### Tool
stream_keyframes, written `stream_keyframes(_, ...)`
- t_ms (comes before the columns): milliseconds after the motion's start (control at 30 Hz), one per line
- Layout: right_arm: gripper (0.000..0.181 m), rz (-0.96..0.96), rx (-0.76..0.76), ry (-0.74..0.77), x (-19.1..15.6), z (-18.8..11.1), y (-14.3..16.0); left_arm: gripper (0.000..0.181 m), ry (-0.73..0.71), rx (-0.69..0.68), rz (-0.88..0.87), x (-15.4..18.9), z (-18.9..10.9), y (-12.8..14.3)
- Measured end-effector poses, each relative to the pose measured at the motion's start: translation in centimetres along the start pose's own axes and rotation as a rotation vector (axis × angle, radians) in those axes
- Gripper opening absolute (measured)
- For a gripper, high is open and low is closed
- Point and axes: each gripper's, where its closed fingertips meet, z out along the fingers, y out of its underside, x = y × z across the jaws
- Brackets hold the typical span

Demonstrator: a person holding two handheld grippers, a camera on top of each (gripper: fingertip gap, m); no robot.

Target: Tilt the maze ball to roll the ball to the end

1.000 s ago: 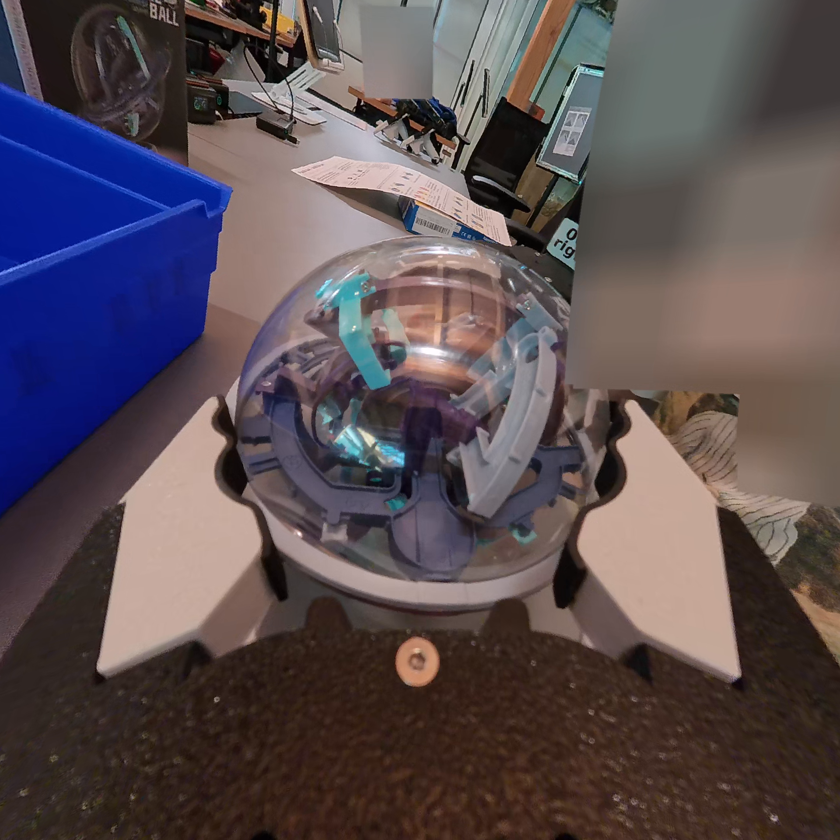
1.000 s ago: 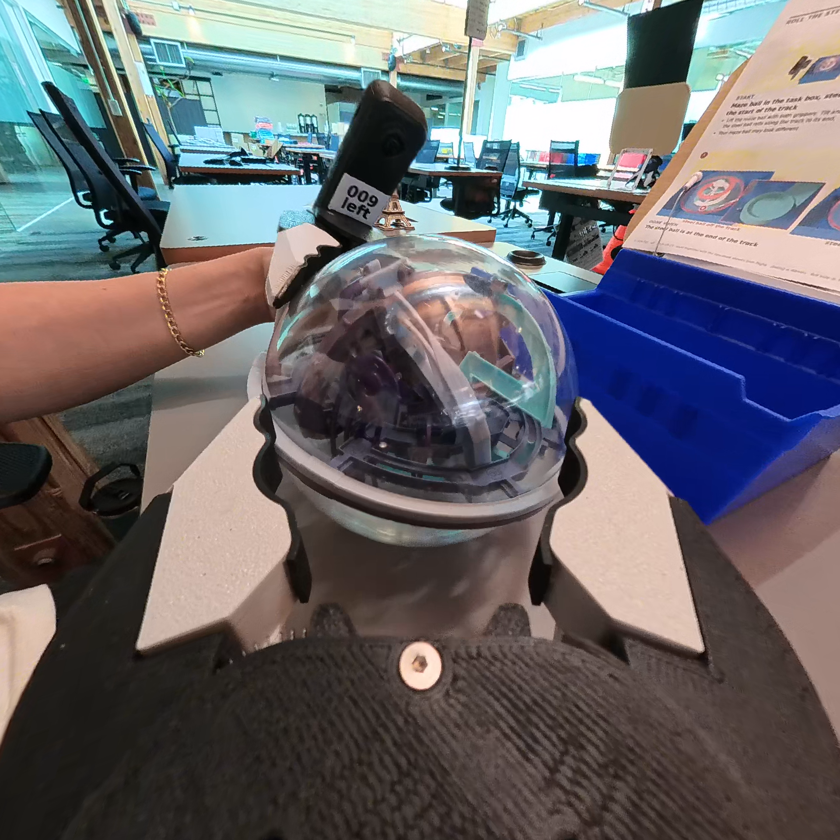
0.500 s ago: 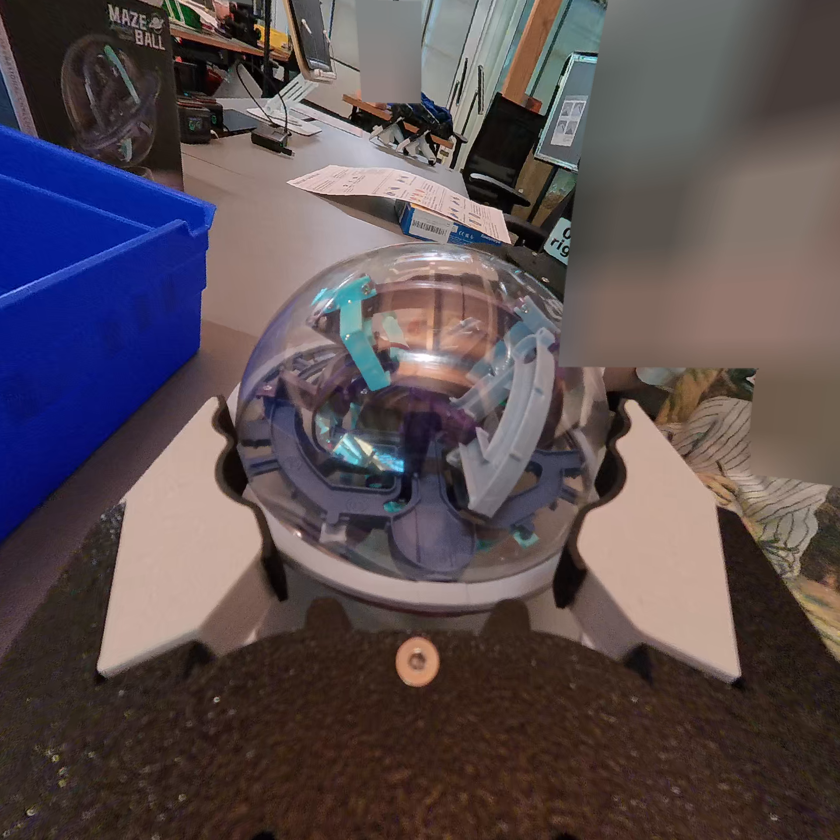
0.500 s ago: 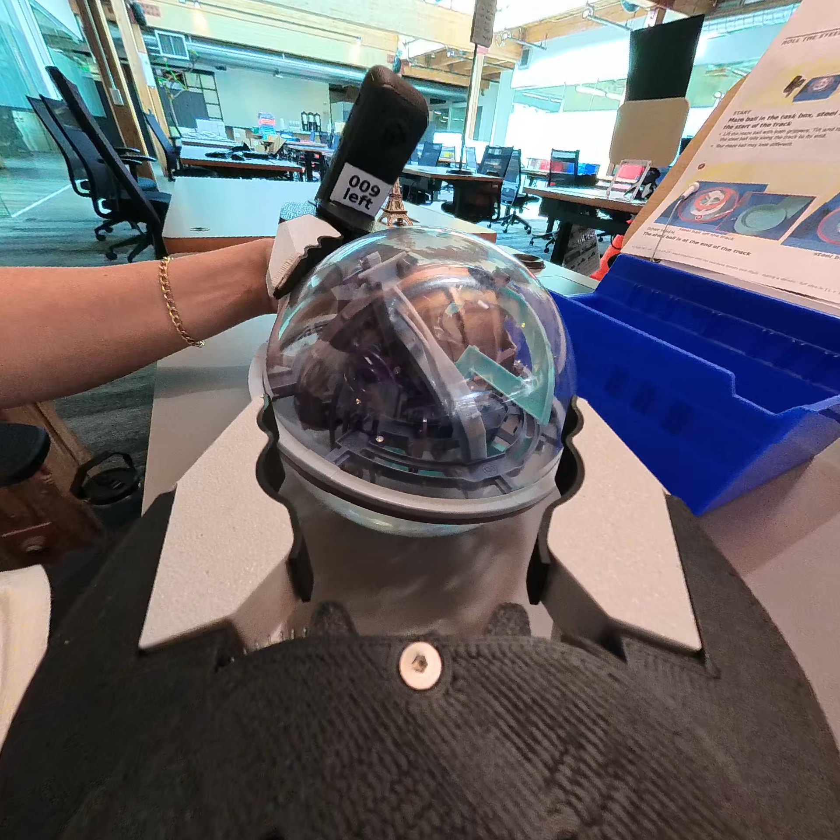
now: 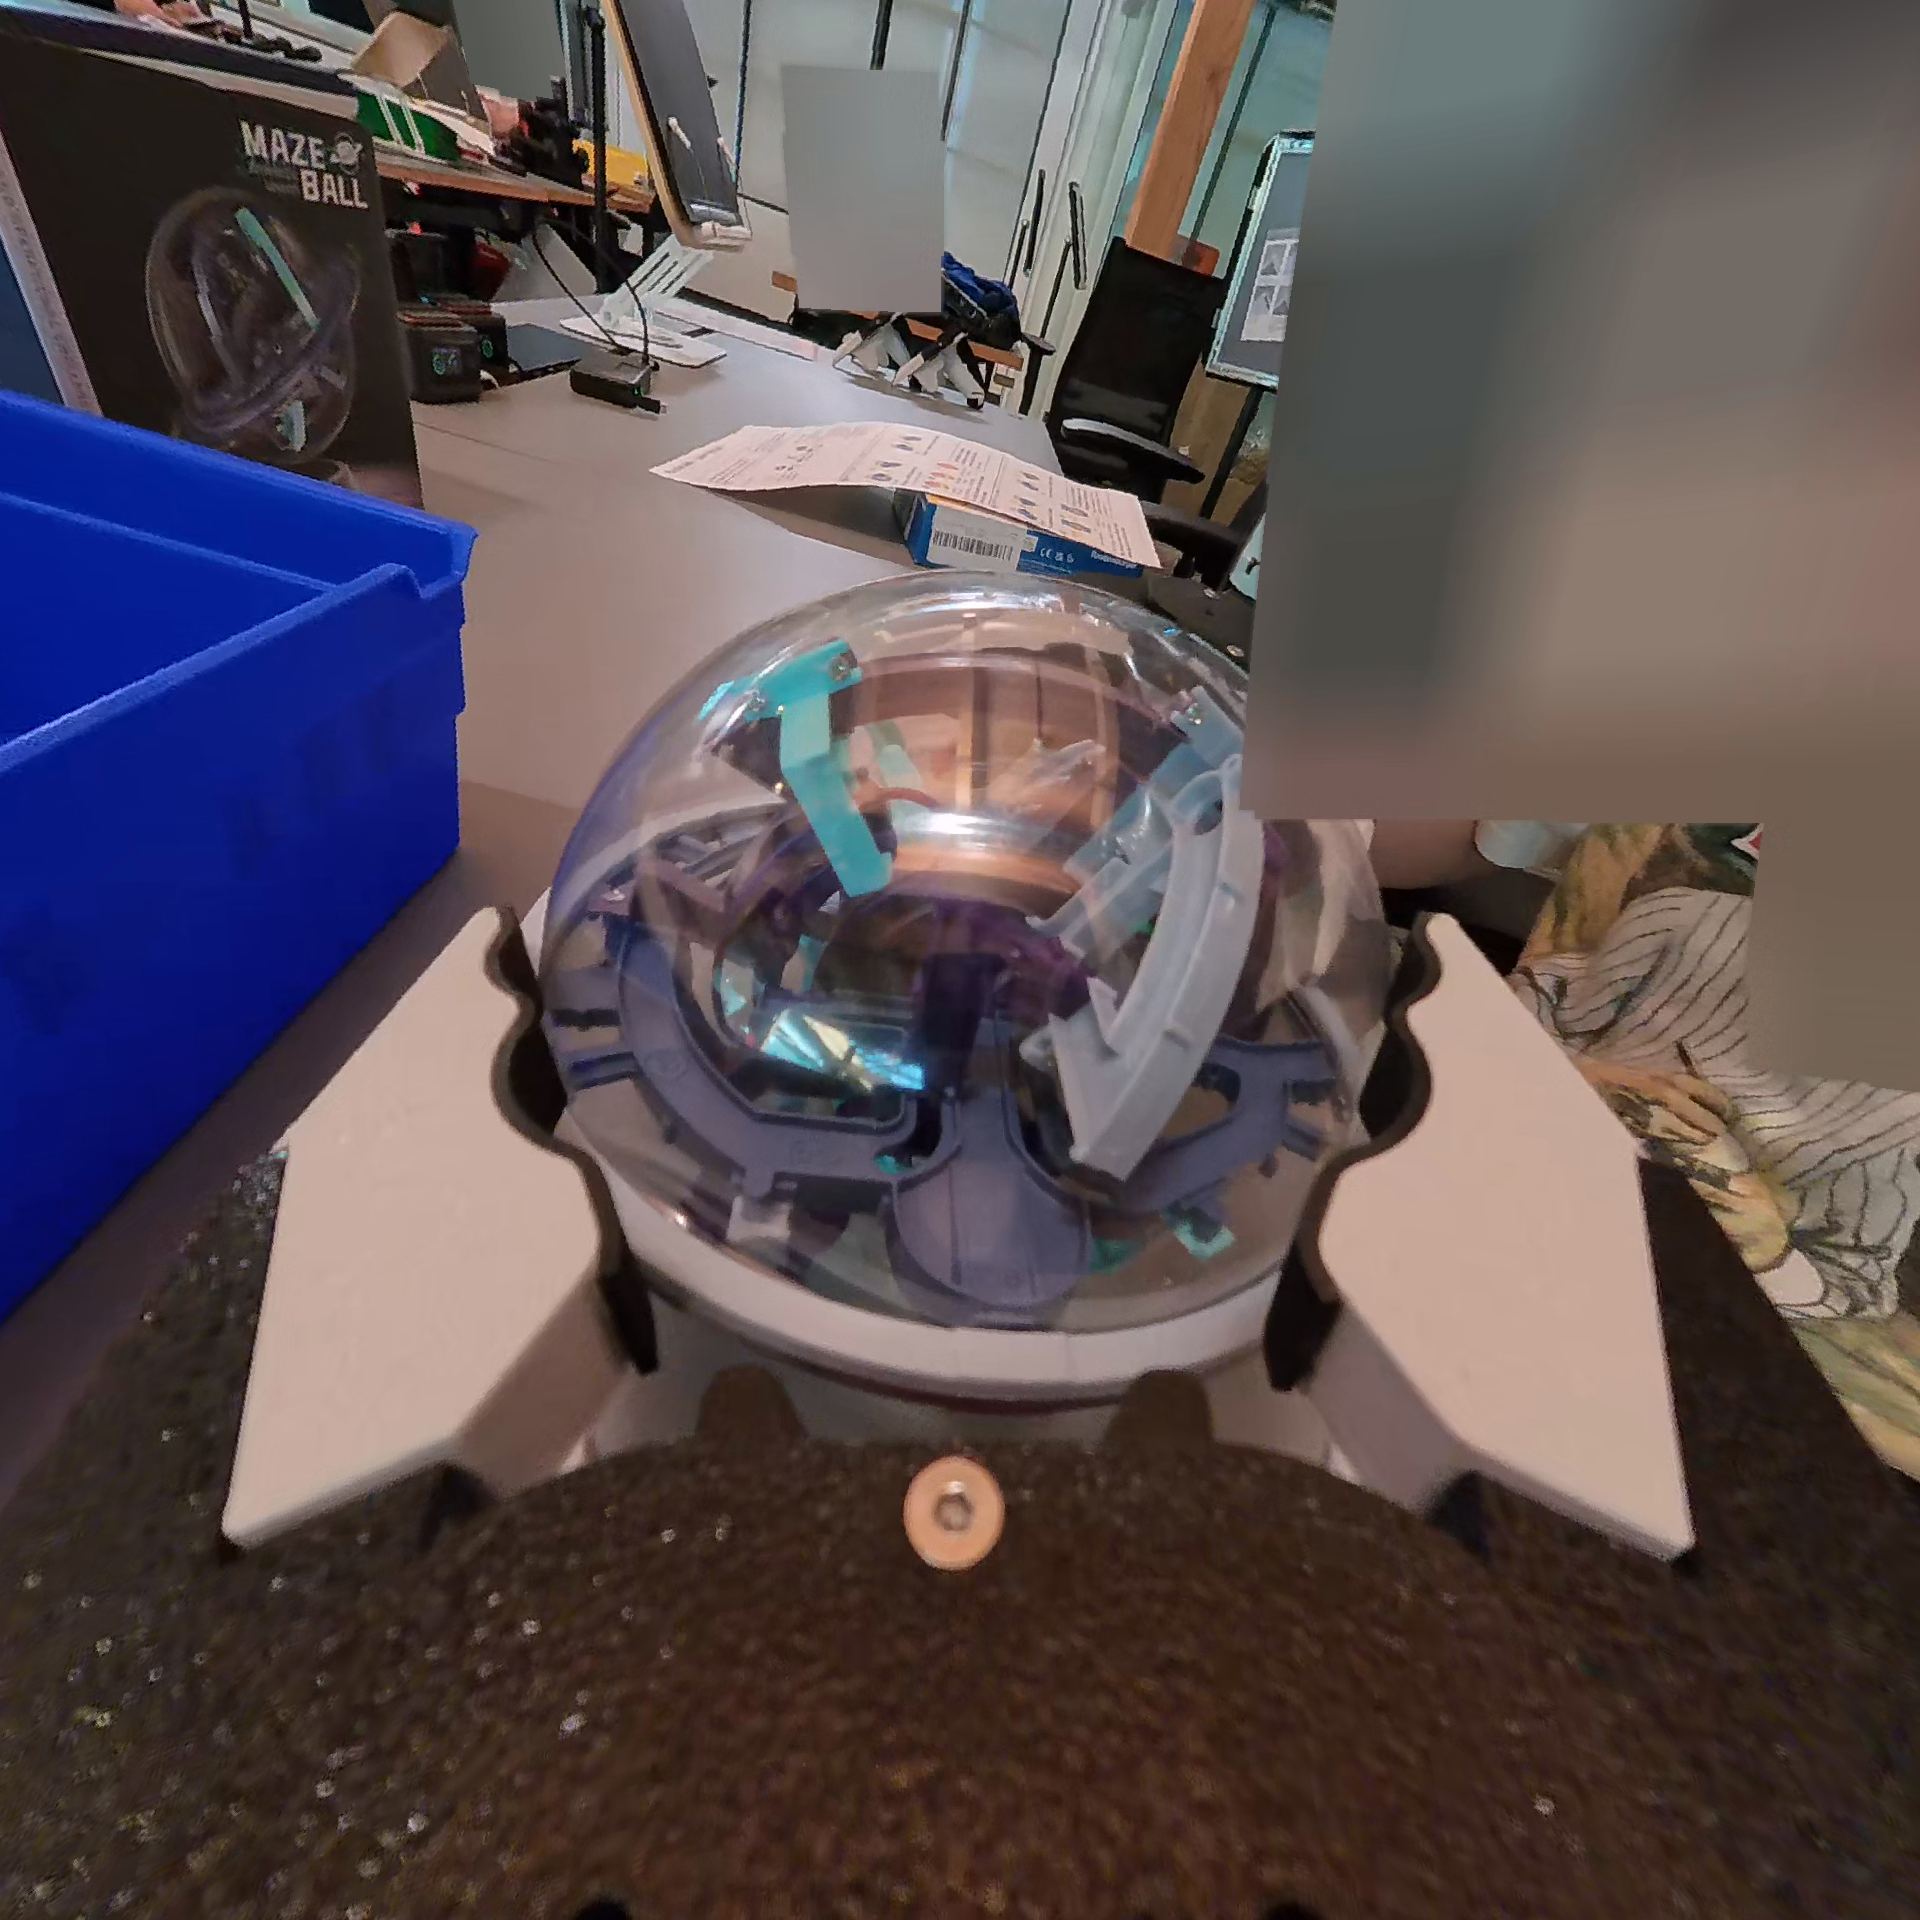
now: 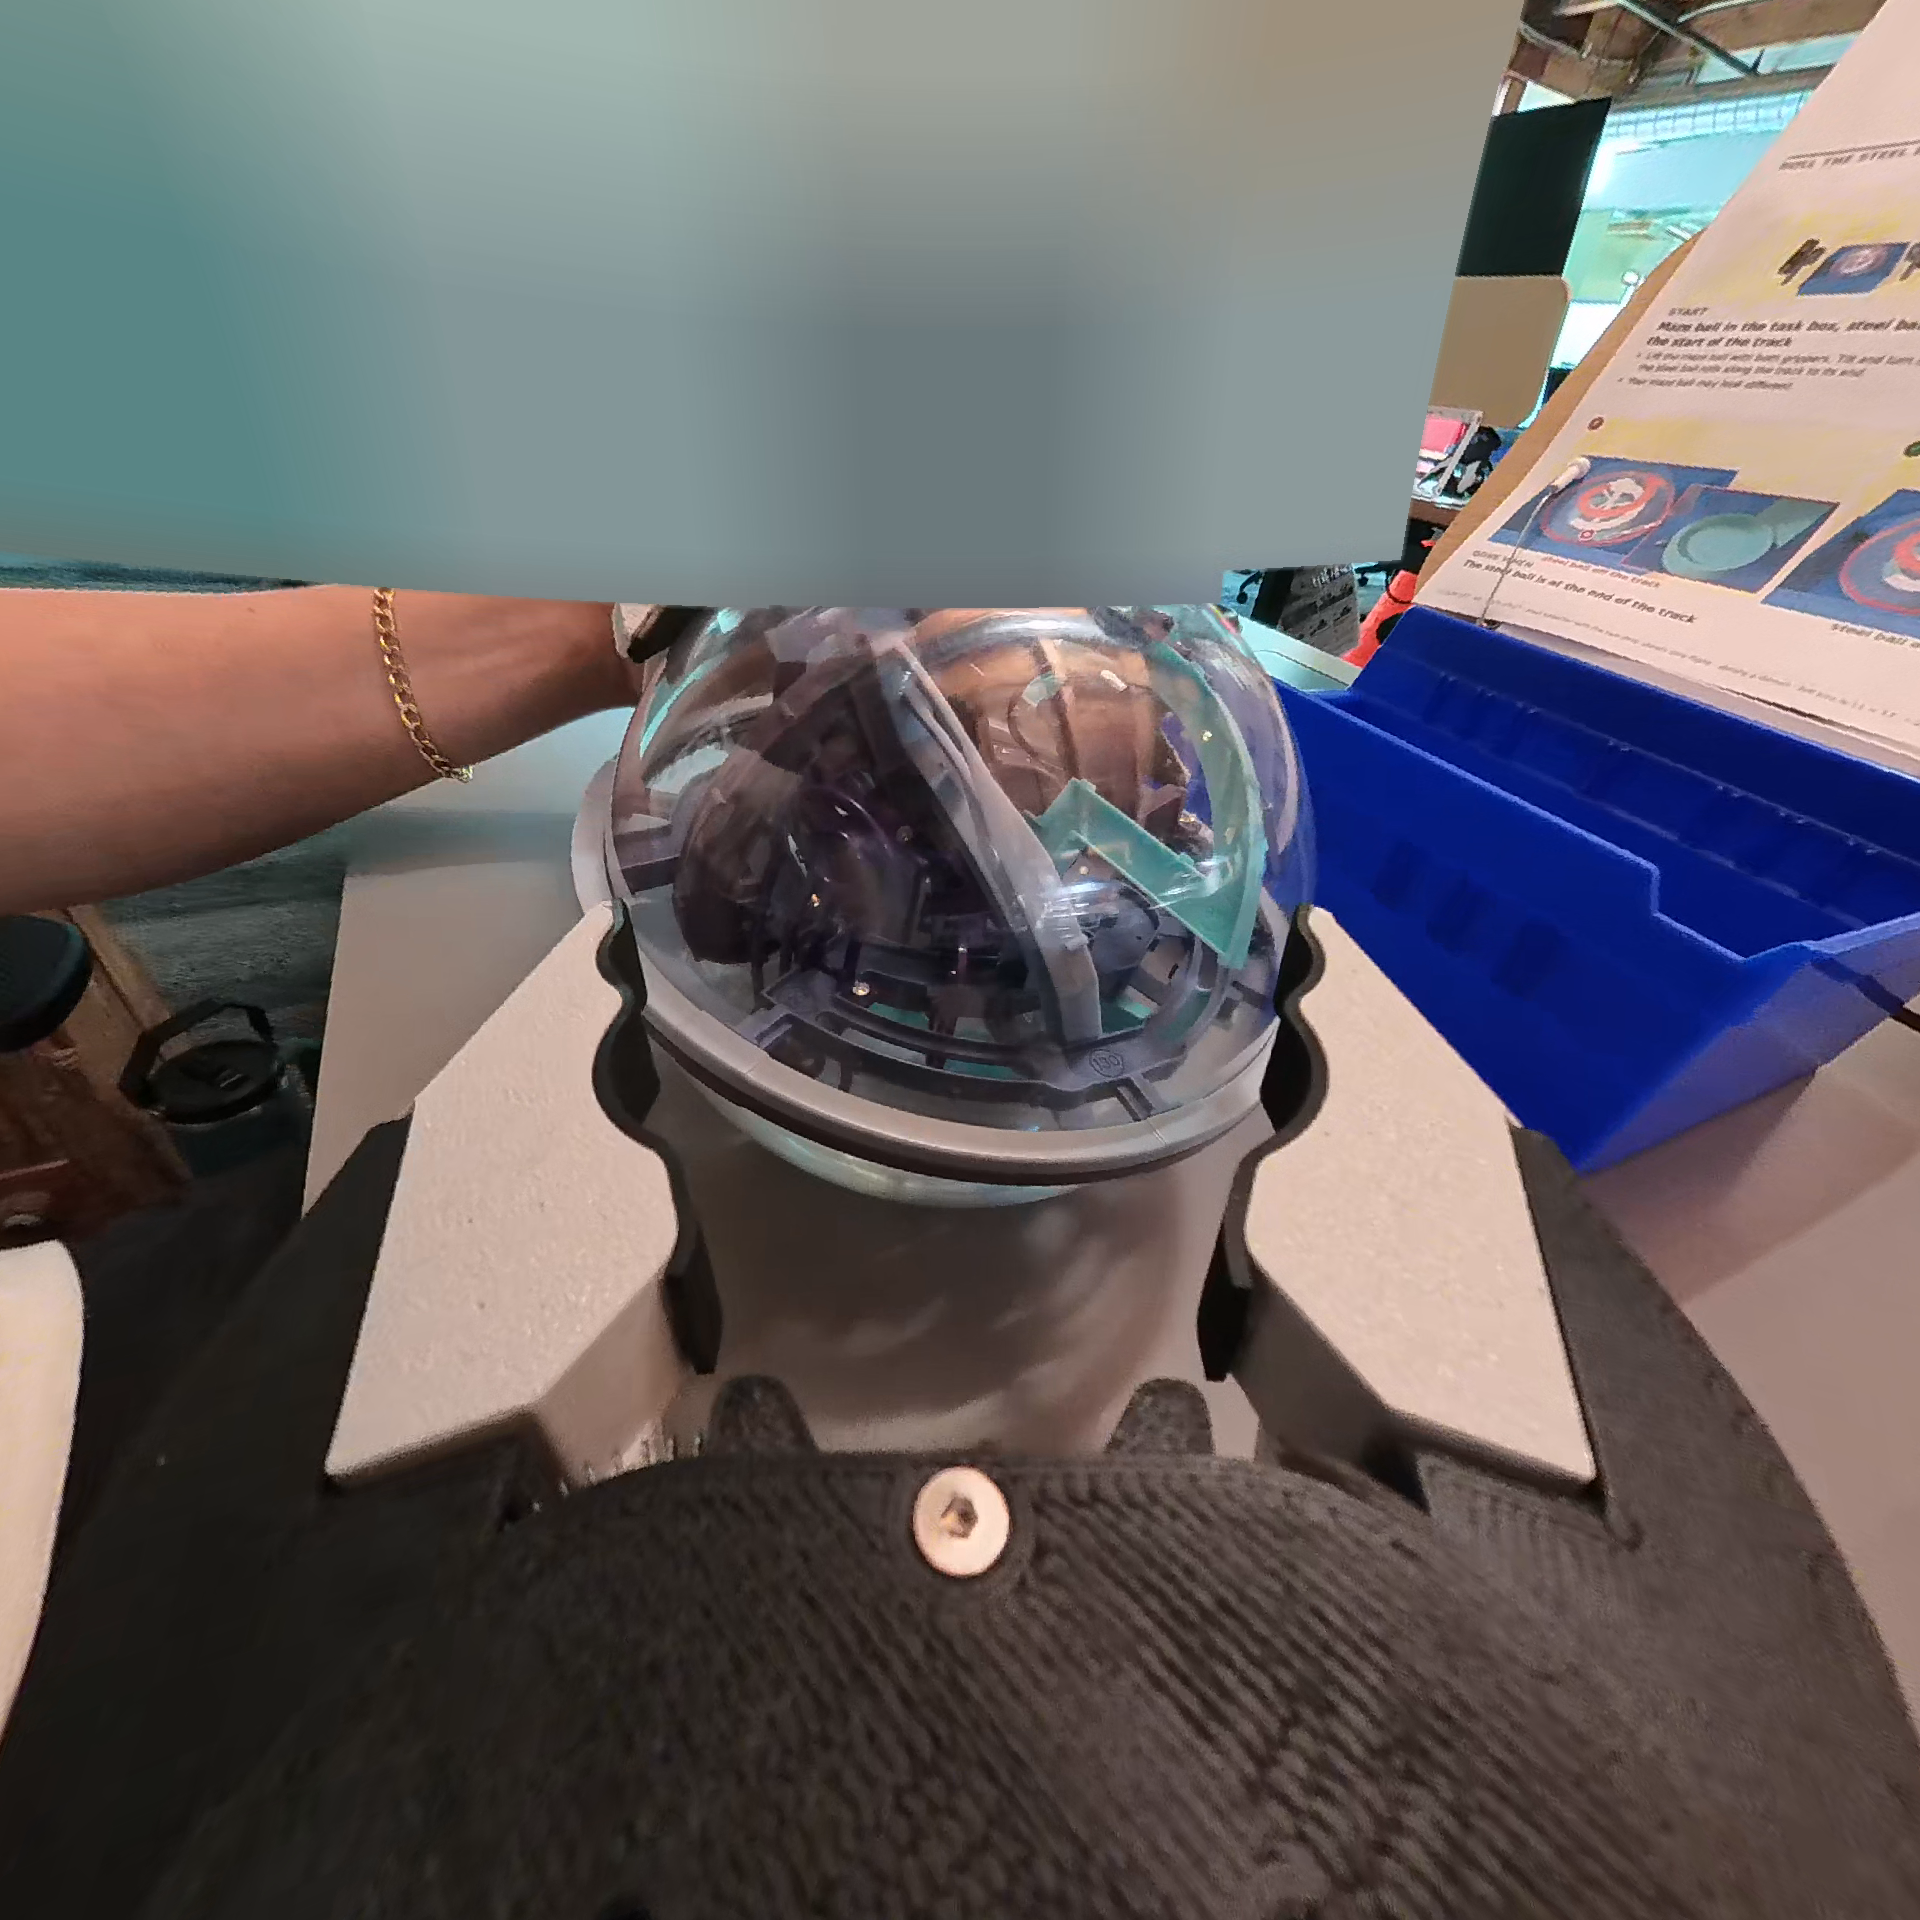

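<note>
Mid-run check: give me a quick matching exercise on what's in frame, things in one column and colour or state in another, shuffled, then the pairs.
Things:
1. maze ball
2. bin
3. bracelet
4. left gripper

Colour or state:
A. gold chain on a wrist
B. blue, standing on the table
C. clear shell, coloured tracks inside
D. white fingers clamped on the sphere

Pairs: 1-C, 2-B, 3-A, 4-D
</note>
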Motion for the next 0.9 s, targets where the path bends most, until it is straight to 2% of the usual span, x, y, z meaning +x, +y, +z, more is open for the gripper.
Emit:
stream_keyframes(333, 0.116, -0.07, -0.032, 0.007, -0.6, -0.4, 0.1, 0.153, 0.026, 0.019, 0.063, 0.7, -0.1, 0.1)
stream_keyframes(667, 0.117, 0.015, 0.009, -0.016, 0.1, 0.6, -0.5, 0.153, 0.041, 0.028, -0.066, -0.4, -0.7, 0.2)
stream_keyframes(900, 0.113, -0.022, 0.029, -0.04, 0.4, 0.6, -1.0, 0.153, 0.024, 0.044, -0.111, -0.8, -0.7, 0.1)
